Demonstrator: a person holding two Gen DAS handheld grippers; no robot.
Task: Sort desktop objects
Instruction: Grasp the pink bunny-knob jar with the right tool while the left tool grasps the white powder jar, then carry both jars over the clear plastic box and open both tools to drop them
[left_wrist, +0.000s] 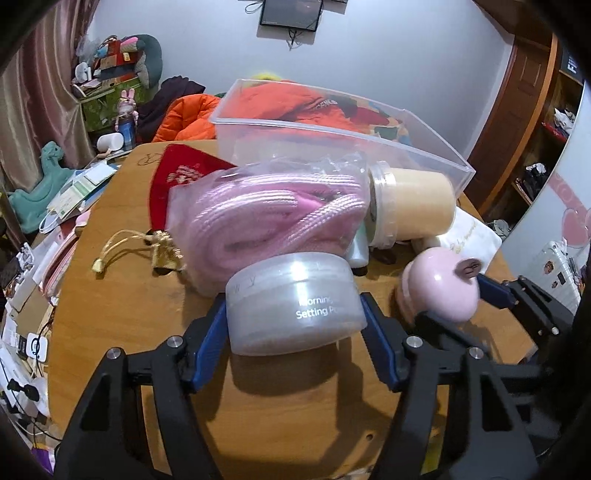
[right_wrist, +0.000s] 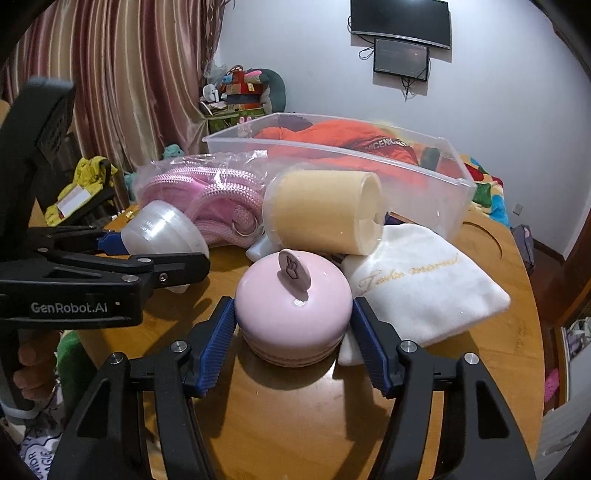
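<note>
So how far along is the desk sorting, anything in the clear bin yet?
Nothing looks sorted: no item shows inside the clear bin. In hand: the left claw grips the setting powder jar, and the right claw brackets the pink case. The pink rope bag, yellow cup and white pouch remain.

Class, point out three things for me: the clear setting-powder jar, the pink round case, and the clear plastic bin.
setting-powder jar (left_wrist: 295, 306), left wrist view, front wall by the lettering.
pink round case (right_wrist: 293, 314), right wrist view, domed lid.
clear plastic bin (right_wrist: 436, 184), right wrist view, near side wall.
</note>
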